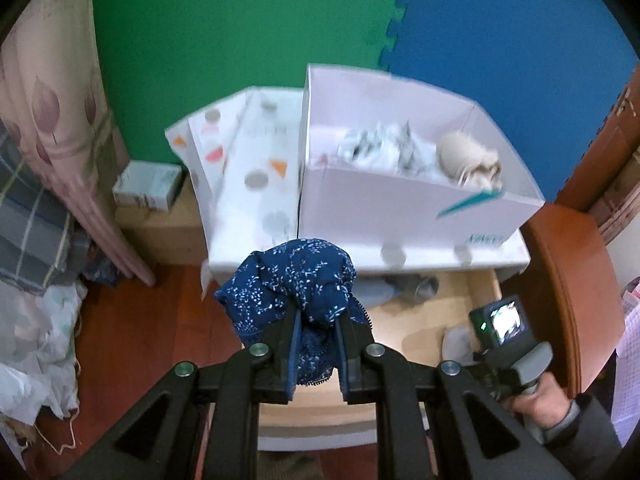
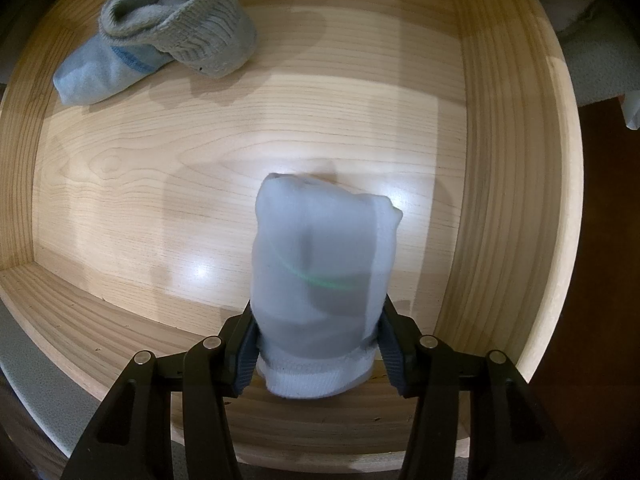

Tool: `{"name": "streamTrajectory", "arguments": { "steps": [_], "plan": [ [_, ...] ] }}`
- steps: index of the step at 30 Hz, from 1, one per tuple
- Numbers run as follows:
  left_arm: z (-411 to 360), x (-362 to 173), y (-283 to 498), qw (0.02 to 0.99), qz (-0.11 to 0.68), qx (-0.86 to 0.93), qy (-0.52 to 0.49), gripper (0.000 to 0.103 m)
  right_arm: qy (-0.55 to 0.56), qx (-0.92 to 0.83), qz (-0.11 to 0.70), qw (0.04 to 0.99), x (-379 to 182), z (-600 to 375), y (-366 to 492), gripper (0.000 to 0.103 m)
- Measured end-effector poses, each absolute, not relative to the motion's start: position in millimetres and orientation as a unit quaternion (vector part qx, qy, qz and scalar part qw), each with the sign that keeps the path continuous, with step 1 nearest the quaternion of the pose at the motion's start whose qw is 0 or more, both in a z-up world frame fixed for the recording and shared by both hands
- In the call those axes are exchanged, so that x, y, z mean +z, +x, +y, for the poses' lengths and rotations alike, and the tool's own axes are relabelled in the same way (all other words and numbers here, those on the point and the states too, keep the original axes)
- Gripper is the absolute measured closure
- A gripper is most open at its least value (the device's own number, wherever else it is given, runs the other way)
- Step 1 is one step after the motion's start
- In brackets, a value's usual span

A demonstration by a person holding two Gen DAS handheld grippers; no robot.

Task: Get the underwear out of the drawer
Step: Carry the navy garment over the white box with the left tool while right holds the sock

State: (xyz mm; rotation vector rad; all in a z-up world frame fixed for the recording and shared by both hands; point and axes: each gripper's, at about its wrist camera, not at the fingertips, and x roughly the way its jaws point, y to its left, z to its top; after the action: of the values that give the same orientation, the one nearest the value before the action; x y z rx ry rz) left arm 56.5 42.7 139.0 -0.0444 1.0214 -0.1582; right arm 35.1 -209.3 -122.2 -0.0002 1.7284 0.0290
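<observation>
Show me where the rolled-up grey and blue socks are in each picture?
Left wrist view: the rolled grey and blue sock pair lies small and blurred at the back of the open wooden drawer, just below the white patterned chest top.
Right wrist view: the sock pair lies in the upper left corner of the drawer.
Shared landmark: the pale wooden drawer floor.

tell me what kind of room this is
Probably a bedroom: an open wooden drawer holding socks, a white box of clothes on top, and bedding piled at the left.
</observation>
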Motion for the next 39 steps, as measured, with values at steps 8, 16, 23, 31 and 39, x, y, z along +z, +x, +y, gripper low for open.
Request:
{"name": "streamTrajectory", "arguments": {
  "steps": [8, 16, 23, 31, 39],
  "plan": [
    [38, 196, 86, 0.893, 0.443, -0.075, -0.023, 0.088, 0.001, 0.013, 0.760, 0.650, -122, -209, 35, 0.054],
    [12, 221, 133, 0.906, 0.416, -0.079, 0.008, 0.088, 0.003, 0.014, 0.759, 0.651, -122, -209, 35, 0.054],
    [-9, 198, 176, 0.895, 0.438, -0.076, 0.028, 0.088, 0.007, 0.013, 0.758, 0.652, -121, -208, 36, 0.054],
    [-16, 159, 205, 0.877, 0.476, -0.057, 0.039, 0.088, 0.008, 0.014, 0.758, 0.652, -121, -210, 35, 0.054],
    [-17, 128, 212, 0.860, 0.507, -0.050, 0.037, 0.088, 0.008, 0.014, 0.758, 0.652, -121, -210, 35, 0.054]
  ]
}}
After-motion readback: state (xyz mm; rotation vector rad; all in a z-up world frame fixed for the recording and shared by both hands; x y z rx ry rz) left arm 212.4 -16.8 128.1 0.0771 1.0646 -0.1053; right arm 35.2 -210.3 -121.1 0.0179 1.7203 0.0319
